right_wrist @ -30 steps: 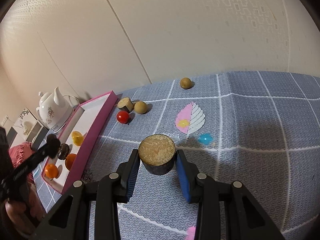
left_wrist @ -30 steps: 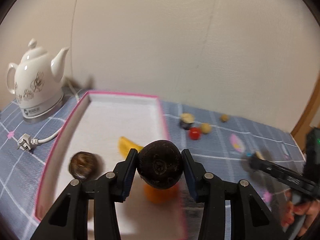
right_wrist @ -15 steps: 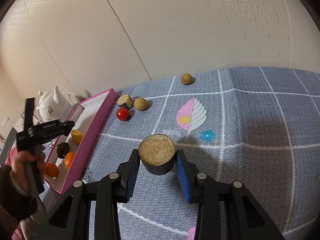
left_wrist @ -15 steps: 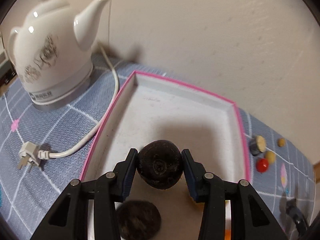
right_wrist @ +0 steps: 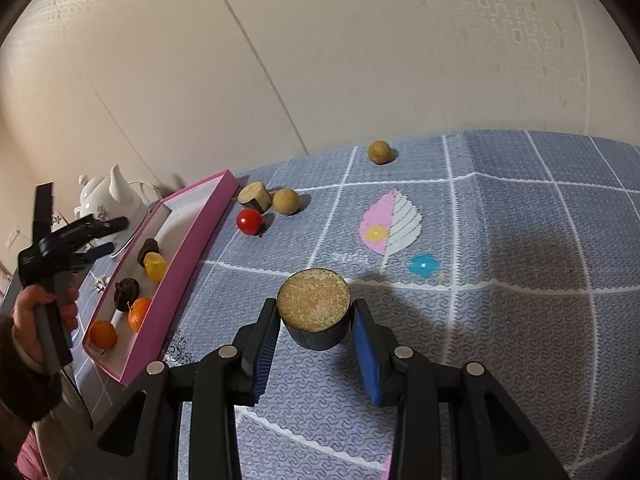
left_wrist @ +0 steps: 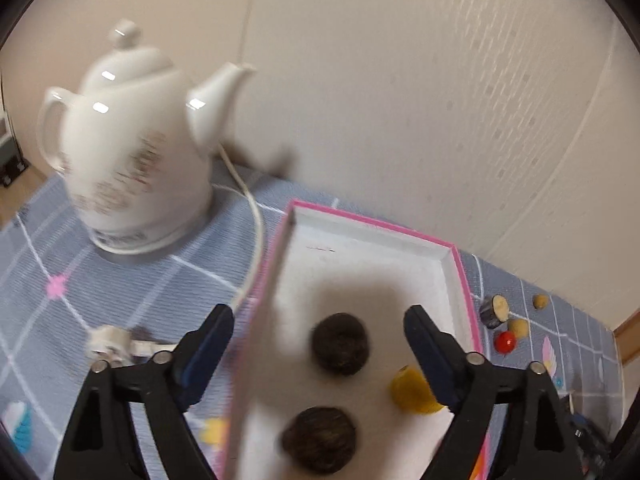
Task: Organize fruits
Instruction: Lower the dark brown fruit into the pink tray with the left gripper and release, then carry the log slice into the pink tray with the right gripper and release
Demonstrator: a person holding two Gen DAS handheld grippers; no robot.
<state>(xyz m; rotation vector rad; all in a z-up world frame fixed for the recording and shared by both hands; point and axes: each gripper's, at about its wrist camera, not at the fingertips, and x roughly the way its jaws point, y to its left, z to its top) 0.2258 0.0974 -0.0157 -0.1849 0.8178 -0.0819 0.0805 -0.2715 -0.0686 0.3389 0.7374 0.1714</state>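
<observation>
Released, dark fruit (left_wrist: 340, 343) lies in tray (left_wrist: 462, 276) (left gripper (left_wrist: 319, 338) spread wide)

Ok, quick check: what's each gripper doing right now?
Left gripper: open, empty, above the tray.
Right gripper: shut on the cut dark fruit.

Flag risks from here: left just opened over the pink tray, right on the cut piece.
1. The round dark fruit lies loose in the pink-rimmed white tray; it could roll into the yellow fruit.
2. The open left hand-held gripper straddles the tray's wall, so pulling back sideways may clip it.
3. The right hand-held gripper holds the dark-skinned cut cylinder only by its curved sides; it might slip.
</observation>
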